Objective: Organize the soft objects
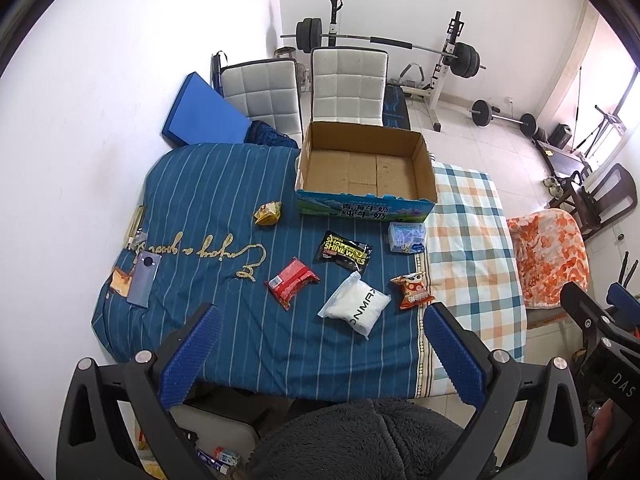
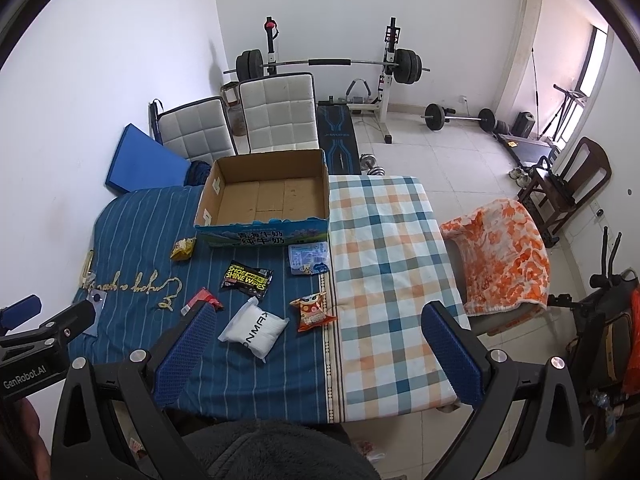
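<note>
Nothing packed yet, by my read: the cardboard box (image 1: 362, 168) at the far side of the tabletop (image 1: 208, 200) sits empty. Six soft packs lie loose on the blue striped cover in front of it: yellow snack bag (image 1: 268, 213), black wipes pack (image 1: 344, 251), blue pouch (image 1: 406, 237), red pack (image 1: 293, 282), white pouch (image 1: 355, 304), orange snack bag (image 1: 413, 290). My left gripper (image 1: 320, 348) and right gripper (image 2: 318, 344) both hover at the near edge, jaws spread wide, holding nothing (all six left to go, I'd say).

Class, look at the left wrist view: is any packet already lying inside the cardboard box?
No. The cardboard box shows only its bare brown floor, and packets such as the white pouch lie on the blue striped cover outside it.
</note>
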